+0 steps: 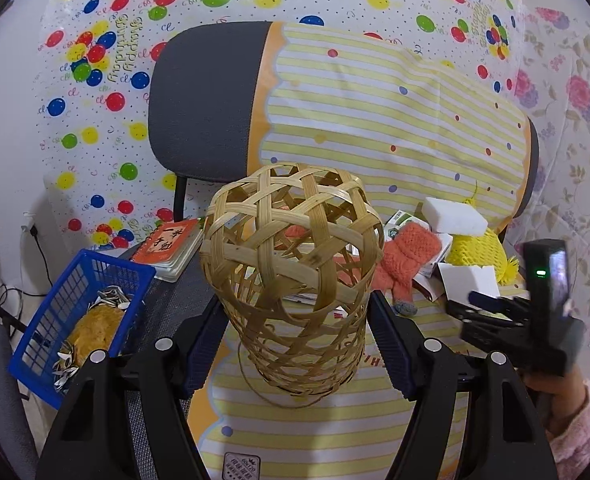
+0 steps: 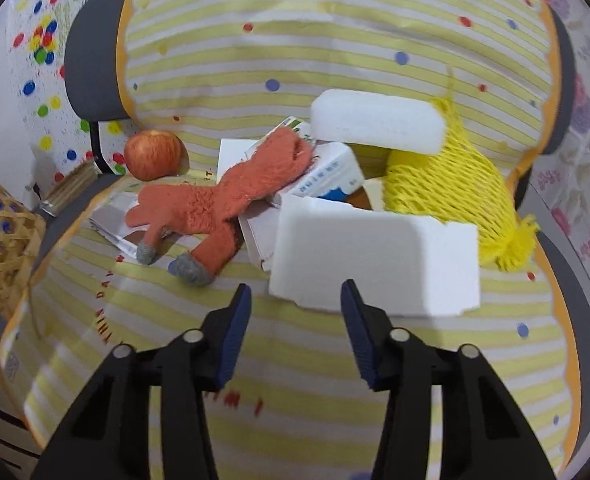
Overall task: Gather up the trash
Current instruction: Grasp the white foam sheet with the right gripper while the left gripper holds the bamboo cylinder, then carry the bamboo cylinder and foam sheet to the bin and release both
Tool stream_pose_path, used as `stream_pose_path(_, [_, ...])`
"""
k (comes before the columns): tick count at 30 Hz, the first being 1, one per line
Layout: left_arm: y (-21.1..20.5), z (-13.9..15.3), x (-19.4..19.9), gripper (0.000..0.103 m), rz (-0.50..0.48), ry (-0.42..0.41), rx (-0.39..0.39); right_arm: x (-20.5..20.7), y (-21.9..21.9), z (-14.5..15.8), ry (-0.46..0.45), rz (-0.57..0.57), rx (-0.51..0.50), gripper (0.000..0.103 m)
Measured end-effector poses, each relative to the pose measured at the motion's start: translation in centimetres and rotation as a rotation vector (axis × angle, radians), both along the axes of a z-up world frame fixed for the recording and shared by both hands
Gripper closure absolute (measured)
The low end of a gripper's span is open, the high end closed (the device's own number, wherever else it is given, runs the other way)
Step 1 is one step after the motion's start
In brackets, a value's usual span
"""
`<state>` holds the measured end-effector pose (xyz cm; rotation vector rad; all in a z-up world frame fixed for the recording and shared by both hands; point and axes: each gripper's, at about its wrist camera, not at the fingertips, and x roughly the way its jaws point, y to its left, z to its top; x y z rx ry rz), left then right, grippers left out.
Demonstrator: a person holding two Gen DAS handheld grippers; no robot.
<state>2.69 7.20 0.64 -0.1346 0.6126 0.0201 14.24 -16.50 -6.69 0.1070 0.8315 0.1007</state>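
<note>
Basket: woven bamboo basket (image 1: 291, 276) clamped between the left hand-held gripper (image 1: 295, 344) pads, held above the chair seat.
Right hand-held gripper (image 2: 295, 320): jaws apart, nothing between them, tips just short of the near white foam block (image 2: 375, 256) (no contact seen).
Trash pile: on the striped yellow cloth (image 2: 335, 380) covering the chair; second foam block (image 2: 375, 124) on top, small cartons (image 2: 327, 172) and yellow mesh bag (image 2: 455, 184) beside it.
Glove: orange glove (image 2: 223, 200) draped over the cartons.
Apple (image 2: 155, 154): back left on the cloth.
Blue crate (image 1: 83, 320): left of the chair, holds scraps.
</note>
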Motion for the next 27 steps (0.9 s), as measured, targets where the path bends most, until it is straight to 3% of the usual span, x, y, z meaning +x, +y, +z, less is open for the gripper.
stream_pose_path(3, [-0.2, 0.0, 0.1, 0.033, -0.006, -0.001, 0.003, 1.7, 1.1, -0.9, 0.024, 0.004, -0.058, 0.068])
stream_pose_path(5, [-0.3, 0.0, 0.0, 0.033, -0.011, 0.000, 0.002, 2.2, 1.6, -1.2, 0.025, -0.005, -0.108, 0.080])
stream_pose_path(6, [-0.4, 0.0, 0.0, 0.033, -0.015, 0.000, 0.001, 2.2, 1.7, -1.2, 0.026, -0.005, -0.115, 0.096])
stream_pose_path(7, [-0.5, 0.1, -0.2, 0.033, -0.022, -0.002, 0.000, 1.8, 1.6, -0.8, 0.015, -0.027, -0.139, 0.100])
stream_pose_path(11, [-1.3, 0.9, -1.2, 0.033, -0.066, -0.033, -0.004, -1.8, -0.3, 2.4, -0.064, -0.050, -0.073, 0.101])
stream_pose_path(18, [-4.7, 2.5, -3.3, 0.033, -0.198, -0.101, -0.020, -12.5, -5.7, 8.4, -0.200, -0.059, 0.115, 0.101])
stream_pose_path(27, [-12.0, 2.3, -6.8, 0.033, -0.422, -0.137, -0.014, -21.5, -8.2, 8.9, -0.211, -0.148, 0.184, 0.101])
